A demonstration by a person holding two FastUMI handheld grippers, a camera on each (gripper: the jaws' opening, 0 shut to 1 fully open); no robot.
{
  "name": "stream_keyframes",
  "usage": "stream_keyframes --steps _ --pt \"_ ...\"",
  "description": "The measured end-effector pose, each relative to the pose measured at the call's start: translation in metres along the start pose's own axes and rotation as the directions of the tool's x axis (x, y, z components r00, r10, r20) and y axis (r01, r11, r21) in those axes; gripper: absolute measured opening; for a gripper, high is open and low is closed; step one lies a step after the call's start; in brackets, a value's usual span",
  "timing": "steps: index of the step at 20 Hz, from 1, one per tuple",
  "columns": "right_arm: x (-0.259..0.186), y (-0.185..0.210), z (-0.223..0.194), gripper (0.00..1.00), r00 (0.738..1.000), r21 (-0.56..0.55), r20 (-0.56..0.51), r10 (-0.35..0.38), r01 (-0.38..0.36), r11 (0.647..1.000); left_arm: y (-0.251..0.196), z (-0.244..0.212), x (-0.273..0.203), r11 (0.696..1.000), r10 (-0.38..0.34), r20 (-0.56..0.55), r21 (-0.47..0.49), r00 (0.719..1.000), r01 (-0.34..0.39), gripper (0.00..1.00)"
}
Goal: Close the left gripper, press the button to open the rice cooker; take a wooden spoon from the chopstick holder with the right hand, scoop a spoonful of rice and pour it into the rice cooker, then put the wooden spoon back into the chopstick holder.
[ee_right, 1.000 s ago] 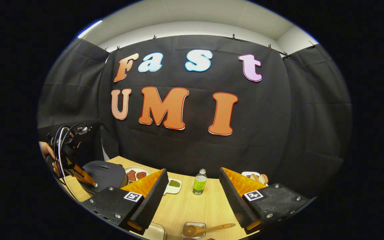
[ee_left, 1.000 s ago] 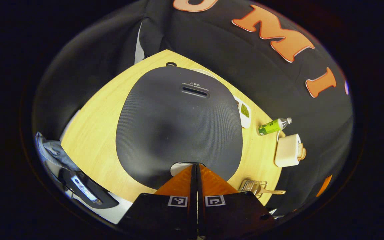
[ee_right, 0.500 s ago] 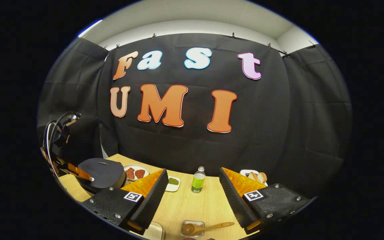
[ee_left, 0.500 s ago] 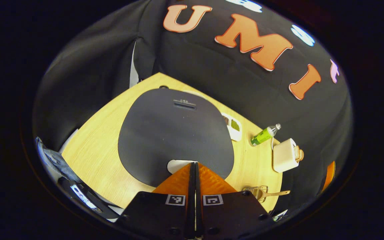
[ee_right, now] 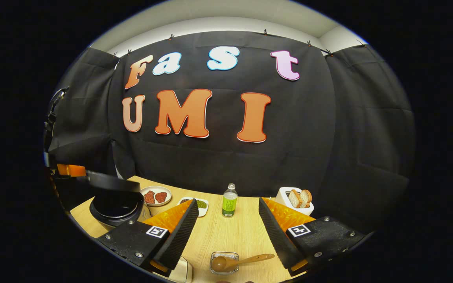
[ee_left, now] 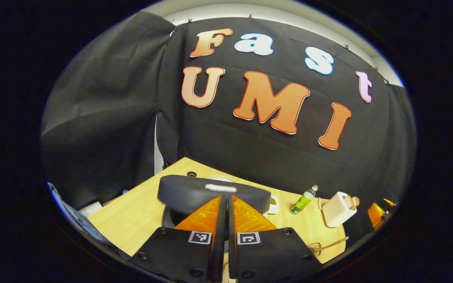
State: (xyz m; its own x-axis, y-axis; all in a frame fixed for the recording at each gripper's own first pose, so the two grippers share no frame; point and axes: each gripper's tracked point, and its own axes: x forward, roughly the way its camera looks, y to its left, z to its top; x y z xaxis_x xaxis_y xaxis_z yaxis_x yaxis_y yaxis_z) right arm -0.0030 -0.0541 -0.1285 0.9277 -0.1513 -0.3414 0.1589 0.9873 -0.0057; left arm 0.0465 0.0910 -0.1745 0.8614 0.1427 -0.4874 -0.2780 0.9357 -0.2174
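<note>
A: Where's the rice cooker now?

B: At the table's left end, its lid partly raised. My left gripper has both fingers pressed together on nothing; my right gripper hangs spread wide above the wooden spoon, which lies across the chopstick holder.

A: Risks?

B: I judge a shallow pinch could let the slim handle roll free
</note>
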Motion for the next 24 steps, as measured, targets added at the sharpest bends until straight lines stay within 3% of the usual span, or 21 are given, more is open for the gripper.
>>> stream_keyframes --steps 3,10,11,14,15,17,22,24 --pt "-0.002 -0.016 -0.019 0.95 0.999 0.010 -0.041 -0.022 0.023 1.000 -0.015 0.009 -0.014 0.997 -0.017 0.059 0.073 0.998 0.012 0.18" --pt "-0.006 -0.045 -0.080 0.95 0.980 0.048 -0.184 -0.076 0.086 0.995 -0.048 0.025 -0.043 0.966 -0.064 0.197 0.259 0.978 0.011 0.70" --pt "-0.005 -0.048 -0.089 0.95 0.976 0.056 -0.202 -0.078 0.091 0.994 -0.053 0.023 -0.045 0.964 -0.076 0.199 0.266 0.977 0.021 0.64" --pt "0.000 -0.056 -0.115 0.95 0.964 0.067 -0.252 -0.085 0.105 0.992 -0.065 0.017 -0.053 0.957 -0.096 0.197 0.289 0.976 0.035 0.79" --pt "0.003 -0.060 -0.128 0.95 0.958 0.067 -0.272 -0.089 0.111 0.992 -0.068 0.016 -0.055 0.954 -0.097 0.198 0.298 0.975 0.034 0.89" --pt "0.008 -0.068 -0.147 0.95 0.946 0.072 -0.309 -0.098 0.126 0.989 -0.071 0.016 -0.060 0.948 -0.094 0.204 0.318 0.974 0.025 0.81" --pt "0.015 -0.073 -0.187 0.94 0.913 0.198 -0.404 -0.060 0.151 0.969 -0.068 0.014 -0.074 0.950 -0.065 0.218 0.311 0.974 -0.006 0.81" --pt "0.015 -0.070 -0.202 0.93 0.899 0.234 -0.436 -0.045 0.162 0.959 -0.063 0.017 -0.078 0.948 -0.050 0.228 0.319 0.972 -0.026 0.91"
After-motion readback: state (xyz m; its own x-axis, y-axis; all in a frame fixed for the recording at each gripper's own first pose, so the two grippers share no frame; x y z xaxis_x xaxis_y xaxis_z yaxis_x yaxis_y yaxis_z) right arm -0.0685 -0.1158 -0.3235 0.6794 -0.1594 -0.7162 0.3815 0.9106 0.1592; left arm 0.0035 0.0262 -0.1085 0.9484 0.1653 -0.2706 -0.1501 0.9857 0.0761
